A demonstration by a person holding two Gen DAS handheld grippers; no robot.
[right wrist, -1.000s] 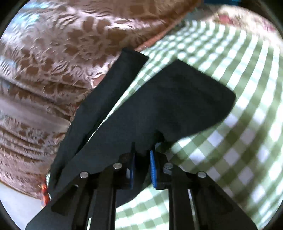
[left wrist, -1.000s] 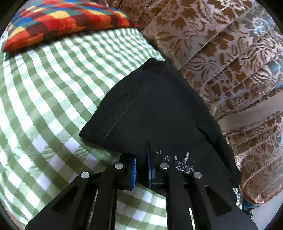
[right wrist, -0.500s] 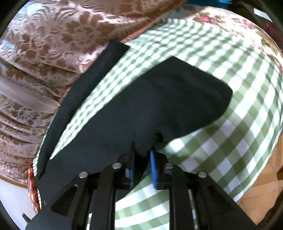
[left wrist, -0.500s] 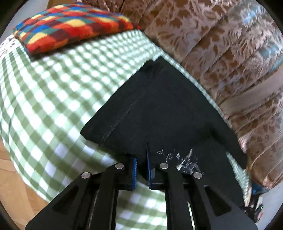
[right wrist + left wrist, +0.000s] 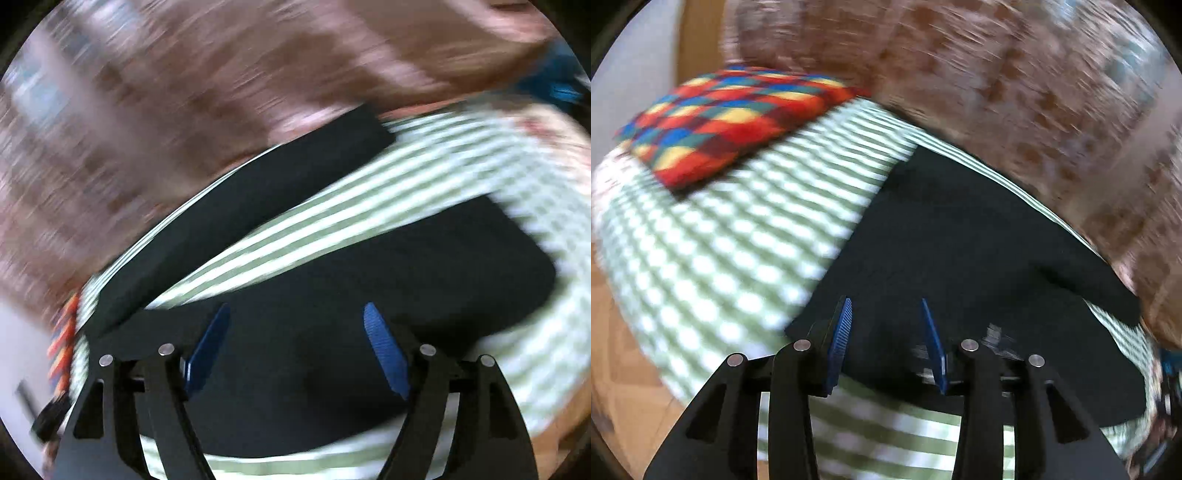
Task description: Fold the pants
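Observation:
The black pants [image 5: 960, 251] lie flat on the green-and-white checked cover [image 5: 720, 258]. In the right wrist view the pants [image 5: 369, 280] show two legs spread apart, one [image 5: 258, 195] along the back edge. My left gripper [image 5: 886, 314] is open above the pants' near edge, holding nothing. My right gripper [image 5: 295, 317] is open wide above the nearer leg, holding nothing. Both views are motion-blurred.
A red, blue and yellow checked cushion [image 5: 731, 118] lies at the far left of the cover. Brown floral fabric [image 5: 1015, 85] rises behind the pants. Wooden floor [image 5: 613, 332] shows beyond the cover's left edge.
Both grippers have opened and let go of the pants. The pants now lie flat on the cover. Both cameras have pulled back and are moving.

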